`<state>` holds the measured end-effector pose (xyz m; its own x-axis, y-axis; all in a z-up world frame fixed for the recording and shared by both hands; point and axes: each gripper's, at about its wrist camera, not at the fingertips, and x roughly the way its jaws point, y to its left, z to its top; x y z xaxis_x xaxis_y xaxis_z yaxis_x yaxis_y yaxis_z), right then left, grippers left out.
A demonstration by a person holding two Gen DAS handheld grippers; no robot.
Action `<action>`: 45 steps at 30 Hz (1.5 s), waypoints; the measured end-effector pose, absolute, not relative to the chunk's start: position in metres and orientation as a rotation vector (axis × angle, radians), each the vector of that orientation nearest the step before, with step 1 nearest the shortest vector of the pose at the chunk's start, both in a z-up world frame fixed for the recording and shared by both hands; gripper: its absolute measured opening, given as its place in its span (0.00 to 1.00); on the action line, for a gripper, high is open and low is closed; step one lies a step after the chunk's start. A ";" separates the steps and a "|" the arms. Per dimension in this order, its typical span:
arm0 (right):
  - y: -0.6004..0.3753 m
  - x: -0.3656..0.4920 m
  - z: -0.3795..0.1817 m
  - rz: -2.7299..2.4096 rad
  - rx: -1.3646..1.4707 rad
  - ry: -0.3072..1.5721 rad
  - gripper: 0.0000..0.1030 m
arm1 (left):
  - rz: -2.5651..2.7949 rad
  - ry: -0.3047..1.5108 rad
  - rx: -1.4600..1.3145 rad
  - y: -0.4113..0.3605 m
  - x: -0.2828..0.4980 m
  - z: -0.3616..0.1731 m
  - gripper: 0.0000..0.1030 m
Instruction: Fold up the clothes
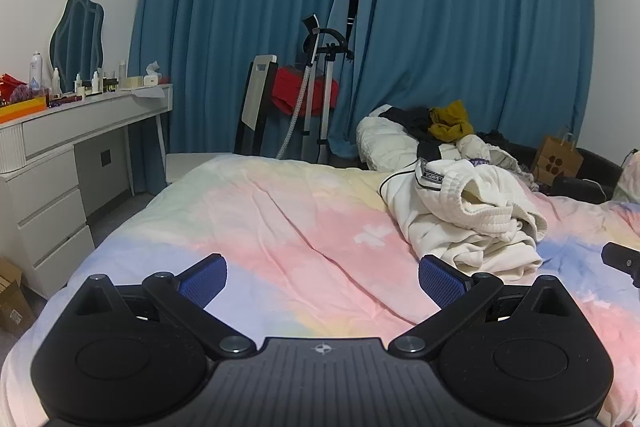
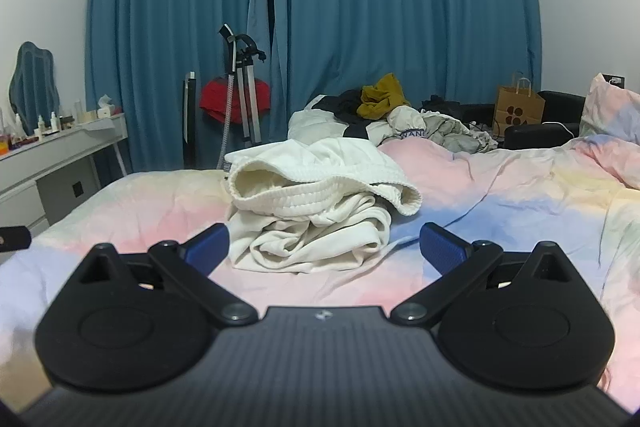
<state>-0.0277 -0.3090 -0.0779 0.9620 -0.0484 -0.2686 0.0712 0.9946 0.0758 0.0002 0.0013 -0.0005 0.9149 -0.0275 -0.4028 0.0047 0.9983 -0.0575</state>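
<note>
Pastel bedspread (image 1: 280, 219); blue curtains (image 1: 460, 27); dresser (image 1: 80, 131), bottles perhaps.

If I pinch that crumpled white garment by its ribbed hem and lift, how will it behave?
The white garment lies bunched in soft folds on the bed, so it will probably hang floppy and unfurl rather than keep its shape. The thick ribbed hem suggests heavy knit, likely weighty and easy to grip. The right gripper is open before it.

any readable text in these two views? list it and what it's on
"SIMPL", cut off at both ends: on the striped band of the cream garment.
"WANG", cut off on the right: on a dark band of the white garment in the far clothes pile.
Paper bag: a dark flower-like mark, no words.
Dresser bottles: labels too small to read.
</note>
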 end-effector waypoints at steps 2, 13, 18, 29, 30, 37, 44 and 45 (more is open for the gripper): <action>-0.308 -0.028 -0.078 -0.057 0.091 0.276 1.00 | -0.020 0.412 -0.060 0.004 0.000 -0.001 1.00; -0.304 -0.025 -0.079 -0.058 0.092 0.281 1.00 | -0.036 0.401 -0.067 0.006 0.003 -0.011 1.00; -0.305 -0.025 -0.077 -0.057 0.092 0.282 1.00 | -0.032 0.407 -0.055 0.004 0.005 -0.014 1.00; -0.312 -0.021 -0.075 -0.080 0.120 0.284 1.00 | -0.079 0.403 0.058 -0.016 0.028 -0.014 1.00; -0.314 -0.020 -0.075 -0.082 0.125 0.283 1.00 | -0.091 0.405 0.074 -0.021 0.035 -0.013 1.00; -0.332 -0.015 -0.081 -0.156 0.149 0.285 1.00 | -0.217 0.442 0.185 -0.085 0.112 -0.015 1.00; -0.366 -0.002 -0.105 -0.294 0.257 0.351 1.00 | -0.299 0.401 0.340 -0.172 0.192 -0.034 0.97; -0.373 0.000 -0.109 -0.307 0.285 0.356 1.00 | -0.305 0.404 0.352 -0.182 0.204 -0.038 0.97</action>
